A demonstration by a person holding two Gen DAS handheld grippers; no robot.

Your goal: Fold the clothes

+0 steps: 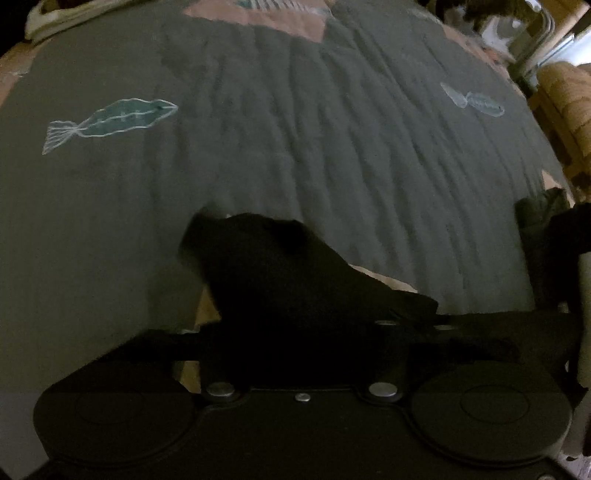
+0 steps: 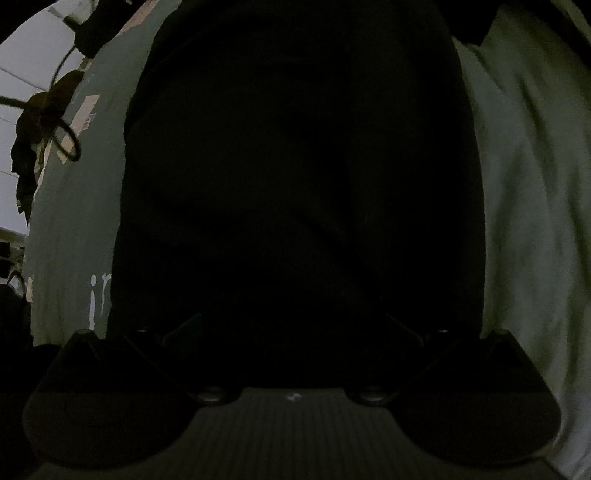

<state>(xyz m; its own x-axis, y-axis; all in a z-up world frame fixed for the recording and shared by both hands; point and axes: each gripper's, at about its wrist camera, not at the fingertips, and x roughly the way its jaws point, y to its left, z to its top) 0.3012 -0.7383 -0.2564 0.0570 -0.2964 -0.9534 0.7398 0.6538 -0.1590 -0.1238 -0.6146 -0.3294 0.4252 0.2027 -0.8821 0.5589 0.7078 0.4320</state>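
A black garment (image 1: 266, 258) bunches up from my left gripper (image 1: 295, 299) and hides both fingers. It stands lifted off the grey-green bedspread (image 1: 332, 129) with fish prints, so the jaws look shut on it. In the right wrist view, a spread black garment (image 2: 295, 166) fills the middle, very dark. My right gripper (image 2: 295, 325) hovers over it with its fingers set wide apart and nothing pinched between them. Grey-green bedding (image 2: 524, 184) shows on both sides of that garment.
A dark heap of clothing (image 1: 543, 218) lies at the bed's right edge. A metal chair frame (image 1: 535, 33) and a wicker basket (image 1: 565, 96) stand beyond it. A pale pillow (image 1: 48, 18) lies far left. A looped cable (image 2: 66, 140) hangs at the bed's left side.
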